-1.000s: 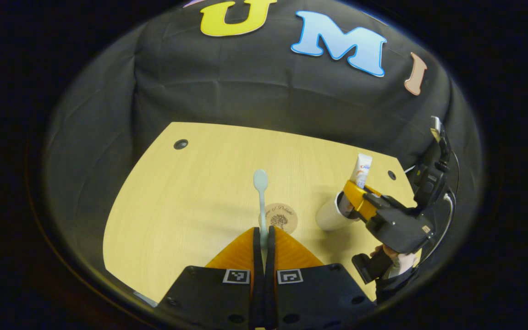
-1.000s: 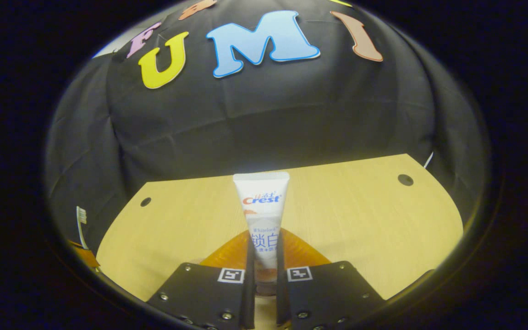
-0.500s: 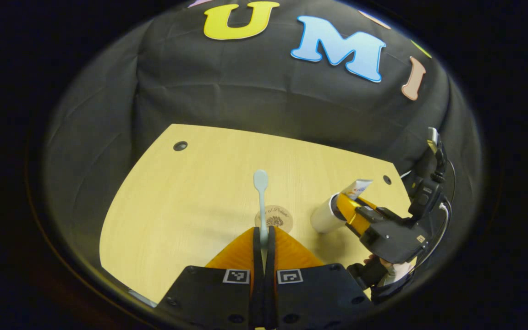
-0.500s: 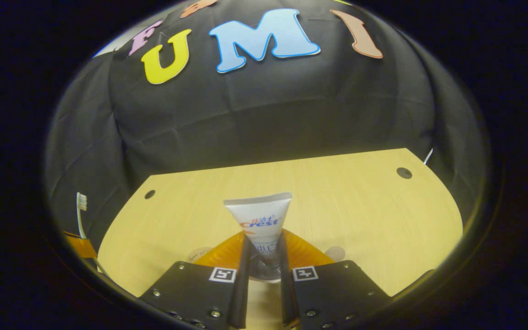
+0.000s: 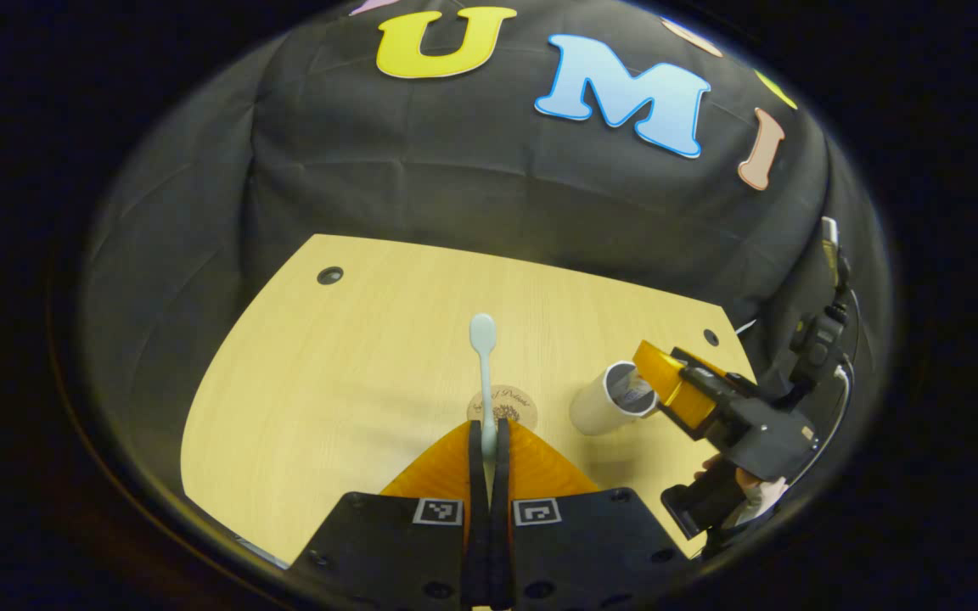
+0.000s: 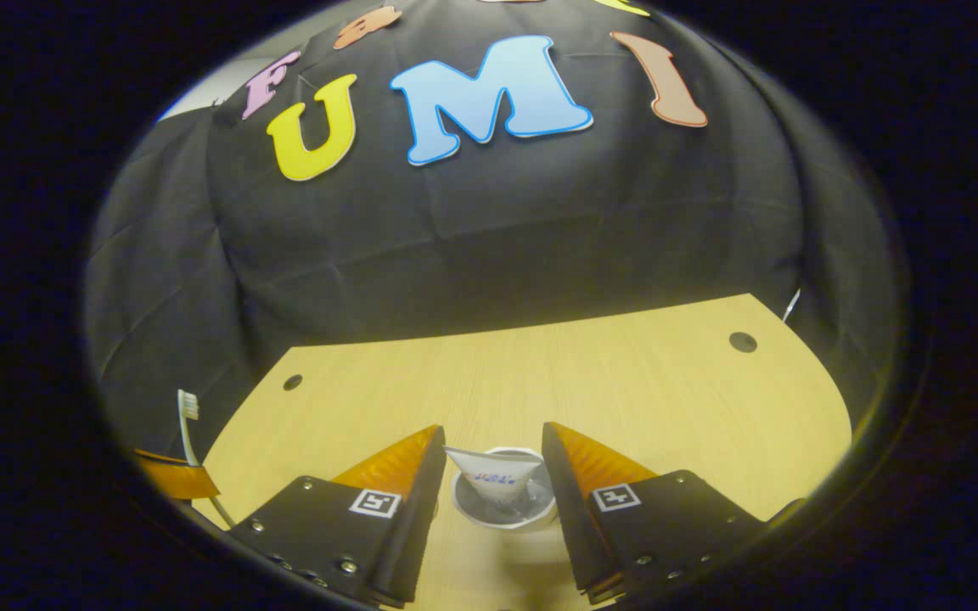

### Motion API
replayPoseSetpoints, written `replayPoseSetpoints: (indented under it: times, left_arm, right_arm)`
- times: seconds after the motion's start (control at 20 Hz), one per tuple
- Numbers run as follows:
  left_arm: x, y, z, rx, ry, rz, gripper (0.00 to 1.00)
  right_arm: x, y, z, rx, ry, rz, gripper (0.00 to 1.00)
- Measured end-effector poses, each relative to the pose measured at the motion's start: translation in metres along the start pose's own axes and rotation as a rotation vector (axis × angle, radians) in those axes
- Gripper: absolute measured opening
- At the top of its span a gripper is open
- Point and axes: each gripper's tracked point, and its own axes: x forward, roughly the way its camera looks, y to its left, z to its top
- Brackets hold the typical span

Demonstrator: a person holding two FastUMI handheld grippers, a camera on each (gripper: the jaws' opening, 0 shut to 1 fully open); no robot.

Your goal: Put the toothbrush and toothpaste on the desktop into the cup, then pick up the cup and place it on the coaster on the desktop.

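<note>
With the white squeeze-tube toothpaste (image 6: 496, 479) now standing in the white cylindrical cup (image 6: 506, 516) beneath the spread right gripper (image 6: 493, 475), the left gripper (image 5: 489, 441), pinching the pale-blue plastic toothbrush (image 5: 483, 356), must next carry it toward 2 o'clock, past the round printed coaster (image 5: 503, 406).

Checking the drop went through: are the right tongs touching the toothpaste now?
Apart. In the right gripper view, the right tongs stand open with a gap on both sides of the toothpaste, which sits in the cup.
</note>
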Motion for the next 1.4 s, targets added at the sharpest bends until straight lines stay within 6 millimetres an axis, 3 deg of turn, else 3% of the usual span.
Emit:
replayPoseSetpoints:
  times: [0.2, 0.35, 0.4, 0.55, 0.6, 0.9, 1.0, 1.05, 1.15, 1.2, 1.3, 1.4]
  left_arm:
    - [0.003, -0.003, 0.000, 0.009, -0.009, -0.040, 0.08]
    - [0.004, -0.010, -0.001, 0.019, -0.011, -0.075, 0.08]
    - [0.011, -0.018, 0.001, 0.021, -0.010, -0.090, 0.07]
    - [0.032, -0.047, 0.013, 0.025, -0.022, -0.154, 0.08]
    - [0.036, -0.054, 0.015, 0.024, -0.032, -0.187, 0.07]
    - [0.056, -0.104, 0.031, 0.046, -0.087, -0.325, 0.07]
    - [0.061, -0.122, 0.040, 0.053, -0.110, -0.353, 0.08]
    - [0.065, -0.129, 0.042, 0.056, -0.119, -0.363, 0.07]
    - [0.068, -0.145, 0.047, 0.058, -0.141, -0.381, 0.07]
    - [0.072, -0.152, 0.053, 0.057, -0.158, -0.389, 0.07]
    - [0.080, -0.165, 0.072, 0.044, -0.218, -0.402, 0.07]
    - [0.090, -0.171, 0.074, 0.037, -0.227, -0.398, 0.07]
  right_arm:
    - [-0.021, -0.011, 0.038, 0.030, -0.079, -0.011, 0.67]
    - [-0.034, -0.028, 0.053, 0.053, -0.115, -0.030, 0.67]
    - [-0.038, -0.035, 0.053, 0.055, -0.114, -0.039, 0.62]
    - [-0.050, -0.056, 0.048, 0.047, -0.101, -0.071, 0.62]
    - [-0.055, -0.063, 0.046, 0.045, -0.094, -0.080, 0.67]
    - [-0.078, -0.105, 0.028, 0.042, -0.056, -0.129, 0.67]
    - [-0.084, -0.121, 0.025, 0.052, -0.047, -0.143, 0.62]
    - [-0.085, -0.128, 0.024, 0.061, -0.044, -0.150, 0.67]
    - [-0.088, -0.143, 0.022, 0.080, -0.039, -0.163, 0.67]
    - [-0.089, -0.150, 0.020, 0.087, -0.034, -0.170, 0.62]
    - [-0.091, -0.163, 0.017, 0.095, -0.025, -0.183, 0.62]
    - [-0.094, -0.175, 0.015, 0.099, -0.017, -0.194, 0.67]
